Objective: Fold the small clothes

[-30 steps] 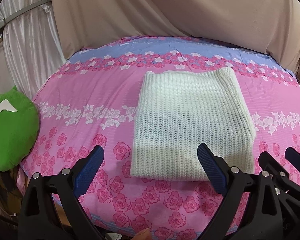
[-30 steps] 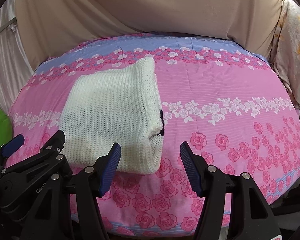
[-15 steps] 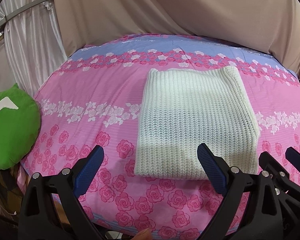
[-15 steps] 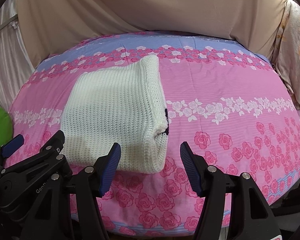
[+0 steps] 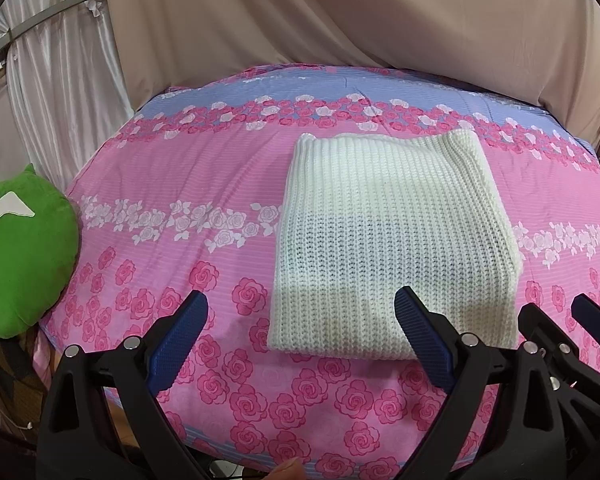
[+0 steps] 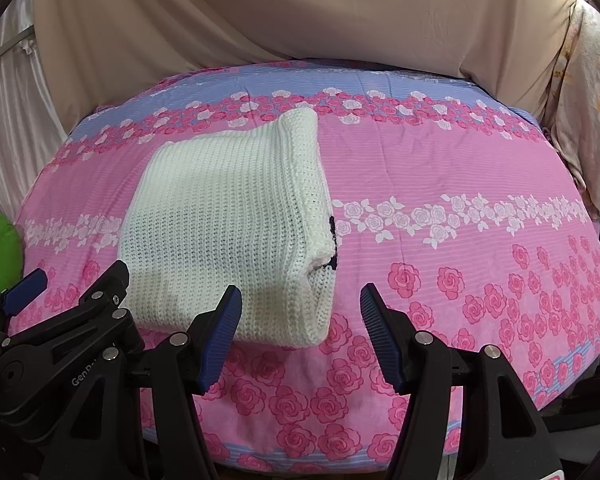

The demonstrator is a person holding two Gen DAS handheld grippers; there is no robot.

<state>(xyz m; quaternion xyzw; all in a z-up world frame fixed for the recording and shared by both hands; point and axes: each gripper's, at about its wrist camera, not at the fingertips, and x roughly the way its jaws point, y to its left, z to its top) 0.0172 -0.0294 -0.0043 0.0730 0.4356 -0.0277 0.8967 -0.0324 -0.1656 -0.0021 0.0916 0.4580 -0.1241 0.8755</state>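
White knit sweater (image 5: 392, 248) lies folded on pink rose bed (image 5: 172, 184). Left gripper (image 5: 300, 312) & right gripper (image 6: 300, 304): fingers apart, holding nothing.

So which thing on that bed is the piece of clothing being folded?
Start with the big pink rose-print bedsheet covering the bed. Right of its middle lies a folded cream knitted sweater, a neat rectangle in front of both open grippers. It is the only pale, ribbed knit there; the green cushion sits off the sheet's left edge.
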